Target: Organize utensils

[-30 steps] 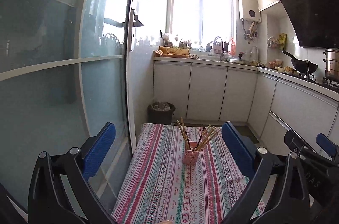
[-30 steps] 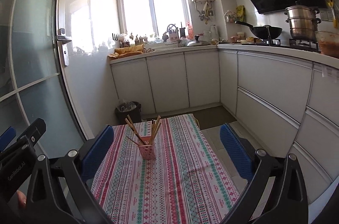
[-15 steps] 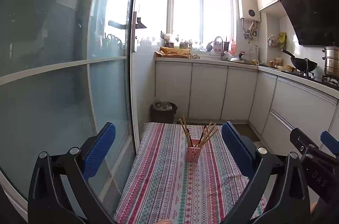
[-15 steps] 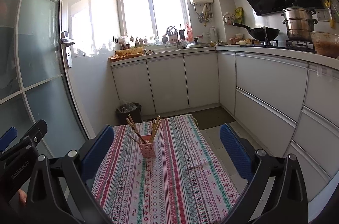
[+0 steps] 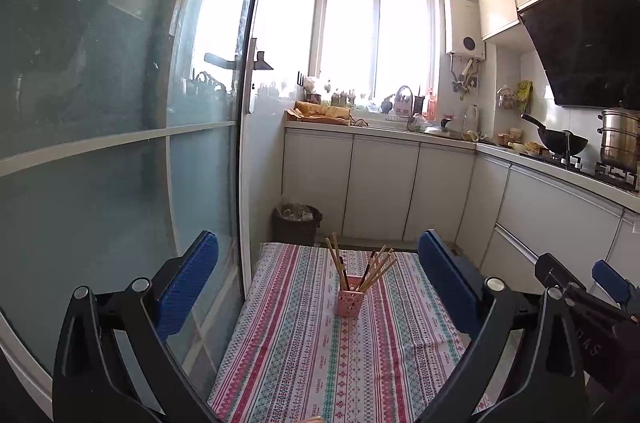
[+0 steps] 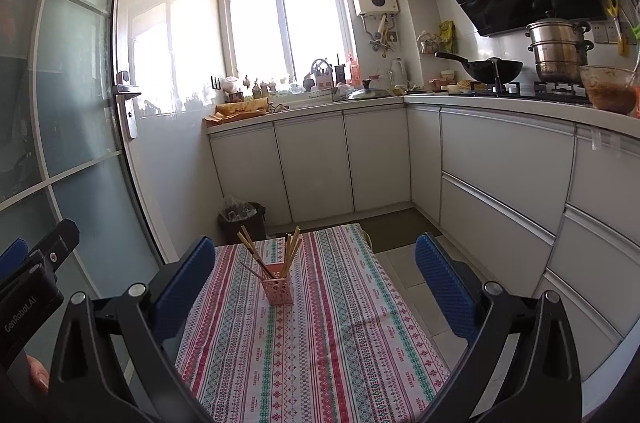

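Observation:
A pink perforated holder with several wooden chopsticks stands upright near the far end of a striped tablecloth. It also shows in the right wrist view, with its chopsticks fanned out. My left gripper is open and empty, held above the table's near part, well short of the holder. My right gripper is open and empty, likewise above the table. The right gripper's body shows at the left view's right edge.
A glass sliding door runs along the table's left side. White cabinets line the back and right, with a wok and steamer pot on the stove. A dark bin stands beyond the table.
Both grippers have drifted slightly, shifting the view a little. The jaws stay open and the holder has not moved.

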